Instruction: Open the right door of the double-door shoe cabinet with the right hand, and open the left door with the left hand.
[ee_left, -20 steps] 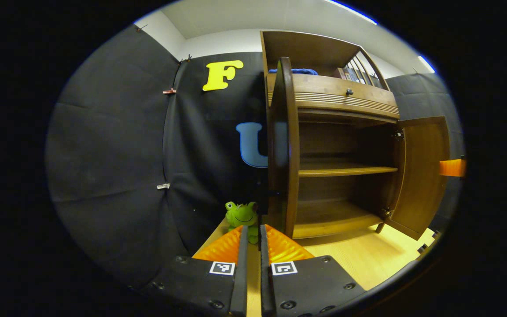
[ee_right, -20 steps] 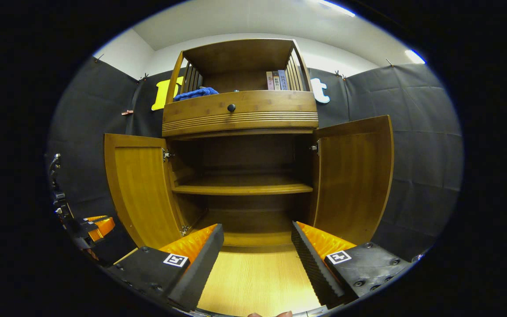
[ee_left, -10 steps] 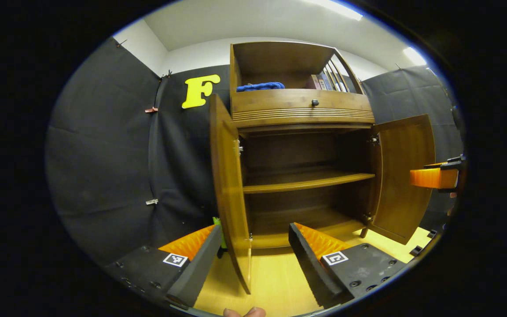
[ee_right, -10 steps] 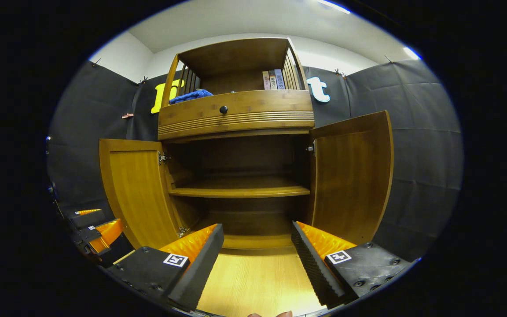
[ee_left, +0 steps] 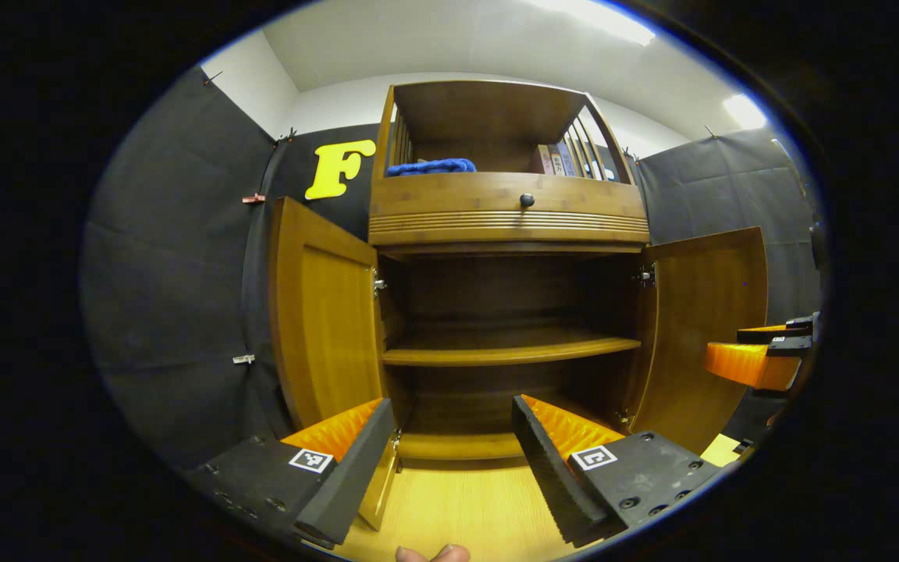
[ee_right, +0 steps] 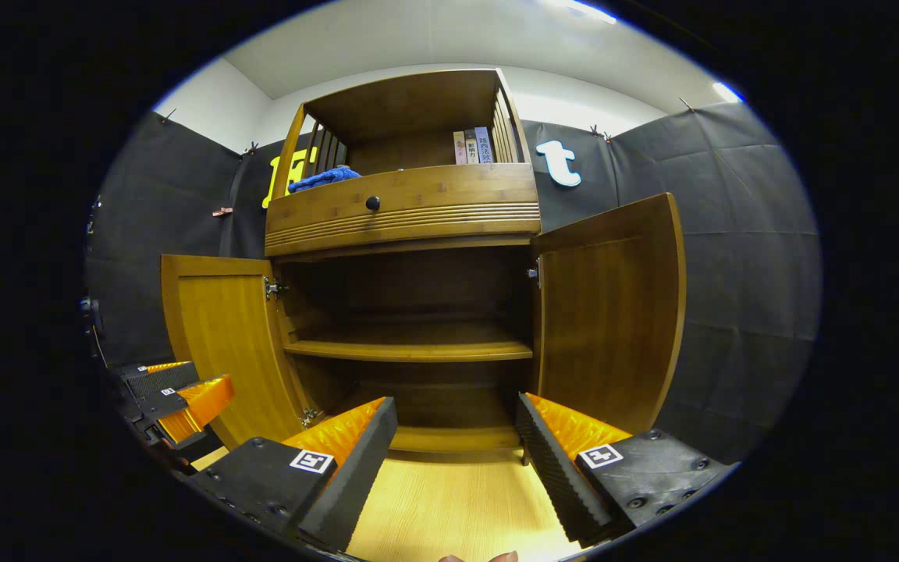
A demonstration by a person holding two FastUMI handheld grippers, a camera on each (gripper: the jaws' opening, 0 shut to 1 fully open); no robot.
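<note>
A wooden shoe cabinet [ee_left: 508, 215] [ee_right: 403, 211] stands ahead with both doors swung wide. In the left gripper view the left door [ee_left: 325, 312] hangs open at the left and the right door [ee_left: 703, 312] at the right. The right gripper view shows the left door [ee_right: 223, 336] and the right door [ee_right: 613, 304] open too. My left gripper [ee_left: 449, 460] is open in front of the cabinet's bottom, touching nothing. My right gripper [ee_right: 457, 457] is open as well, empty, facing the lower shelf. Inside, the shelf [ee_left: 508, 351] is bare.
A blue cloth [ee_left: 430, 166] and books [ee_right: 473, 146] sit in the cabinet's top compartment above a drawer with a dark knob [ee_left: 527, 200]. Light wooden floor [ee_right: 449, 507] lies in front. Black cloth walls [ee_left: 176, 273] close in both sides.
My left gripper went from shut on the left door's edge to open and drew back to face the cabinet front. The left door now stands wider. The right gripper shifted slightly.
</note>
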